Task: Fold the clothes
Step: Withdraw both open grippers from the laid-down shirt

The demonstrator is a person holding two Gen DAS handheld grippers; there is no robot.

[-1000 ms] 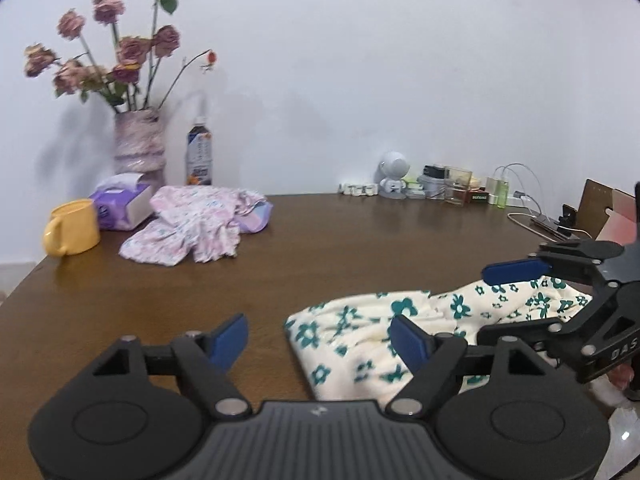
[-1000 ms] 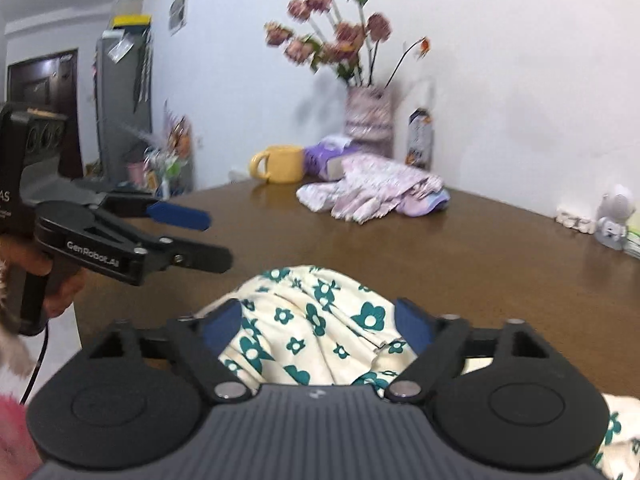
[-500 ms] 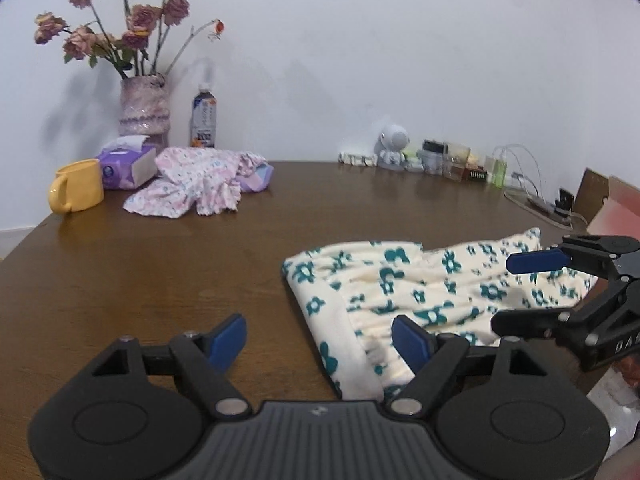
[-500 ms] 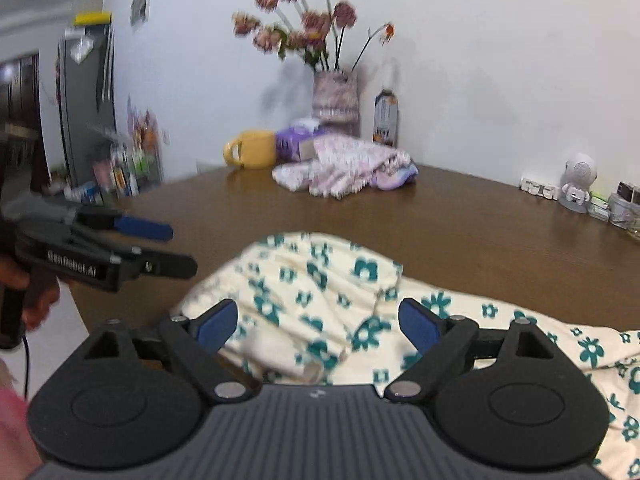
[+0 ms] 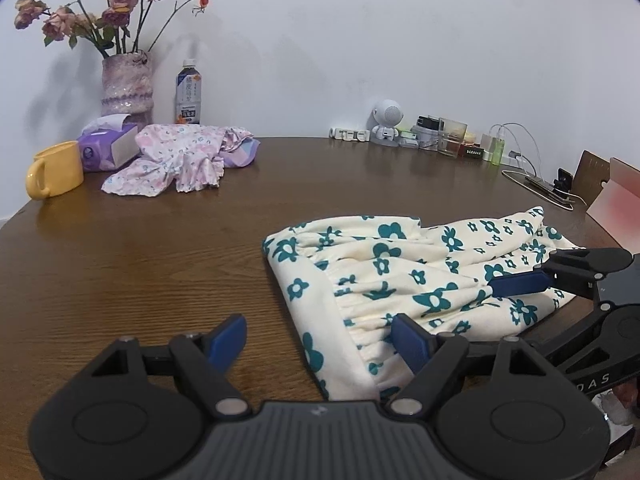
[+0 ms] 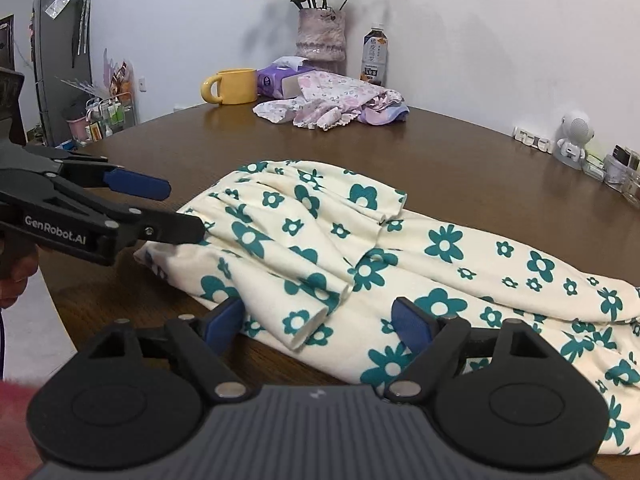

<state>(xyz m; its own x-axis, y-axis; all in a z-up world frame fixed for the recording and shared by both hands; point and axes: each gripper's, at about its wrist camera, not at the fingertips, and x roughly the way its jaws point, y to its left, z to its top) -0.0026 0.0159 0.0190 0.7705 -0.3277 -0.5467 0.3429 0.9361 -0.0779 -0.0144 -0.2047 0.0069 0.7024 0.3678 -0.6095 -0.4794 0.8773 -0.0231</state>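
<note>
A cream garment with teal flowers (image 5: 380, 280) lies spread on the brown table (image 5: 120, 260), its gathered waistband toward the near edge. My left gripper (image 5: 318, 338) hangs open just over the waistband's left corner, where the cloth's edge lies between the fingers but touches neither pad. It also shows from the side as the left gripper (image 6: 180, 212), its tips at the garment's left end. Above a folded part of the garment (image 6: 320, 264), my right gripper (image 6: 318, 322) has its jaws wide and closing. Cloth lies below and between them, unpressed. The right gripper (image 5: 520, 308) enters from the right.
At the back left are a crumpled pink floral garment (image 5: 180, 158), a yellow mug (image 5: 54, 168), a purple tissue box (image 5: 106, 146), a vase of flowers (image 5: 126, 84) and a bottle (image 5: 188, 96). A small white figure (image 5: 386, 122), jars and charger cables (image 5: 520, 160) line the wall.
Both grippers have sunk and tipped down toward the table. The flowered garment now lies flatter and fills more of both views.
</note>
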